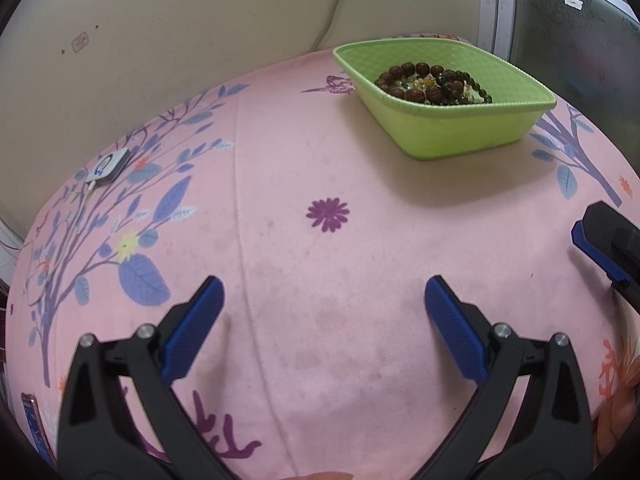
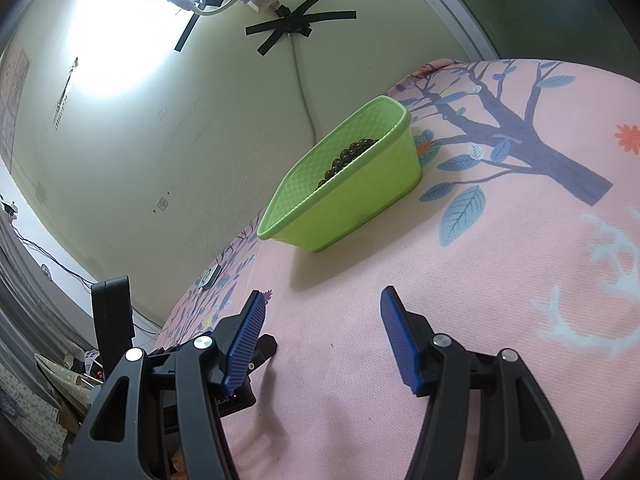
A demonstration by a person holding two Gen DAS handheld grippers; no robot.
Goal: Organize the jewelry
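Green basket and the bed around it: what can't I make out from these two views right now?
- Beaded bracelets in the green basket: tangled; left wrist view can't give a count.
- Right wrist view: the basket's near wall hides all but a few dark beads.
- Right gripper: cut off by the left view's edge.

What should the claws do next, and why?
Probably nothing more than pulling back. The bead bracelets already lie inside the green basket, no jewelry shows loose on the pink sheet, and both the left claw and right claw hang open and empty.
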